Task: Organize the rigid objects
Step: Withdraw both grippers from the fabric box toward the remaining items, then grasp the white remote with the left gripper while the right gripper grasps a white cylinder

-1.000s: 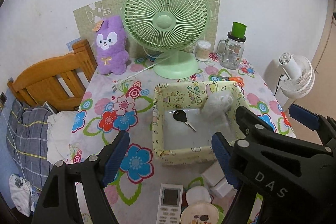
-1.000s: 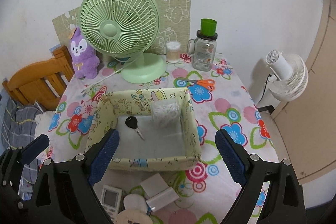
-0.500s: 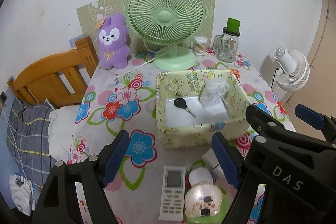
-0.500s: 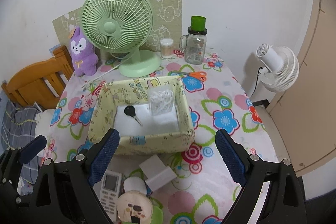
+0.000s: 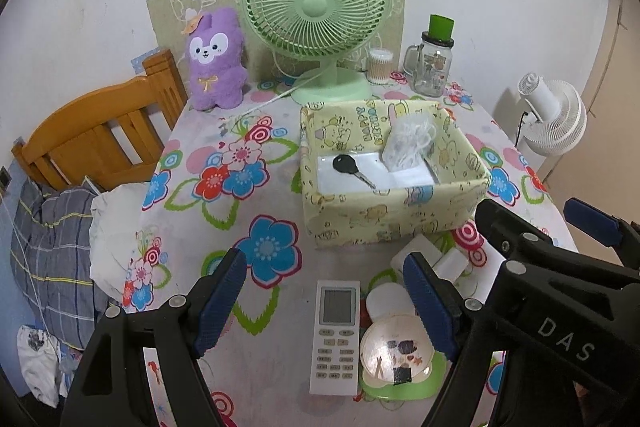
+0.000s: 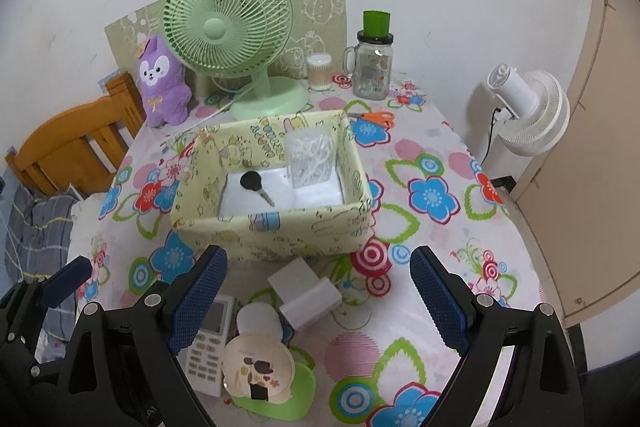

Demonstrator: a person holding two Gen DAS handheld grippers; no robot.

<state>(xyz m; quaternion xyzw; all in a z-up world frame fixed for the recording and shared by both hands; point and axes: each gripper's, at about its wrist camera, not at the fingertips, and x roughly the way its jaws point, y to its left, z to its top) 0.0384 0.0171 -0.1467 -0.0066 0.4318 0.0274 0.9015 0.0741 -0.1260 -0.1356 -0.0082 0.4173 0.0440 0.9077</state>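
Both claws gape with nothing between their blue pads: the left claw (image 5: 322, 301) above the white remote control (image 5: 335, 333) at the near edge of the flower-patterned tabletop (image 6: 432, 227), the right claw (image 6: 318, 301) above two white rectangular blocks (image 6: 306, 293). The yellow cartoon-print fabric box (image 6: 276, 231) sits mid-tabletop, holding a black-headed key (image 6: 256, 185) and a clear bag of white bits (image 6: 312, 157).

The right gripper (image 6: 318, 301) hangs wide open above 2 white rectangular blocks (image 6: 305, 293). Beyond them, the yellow printed fabric box (image 6: 276, 231) holds a black-headed key (image 6: 256, 185).
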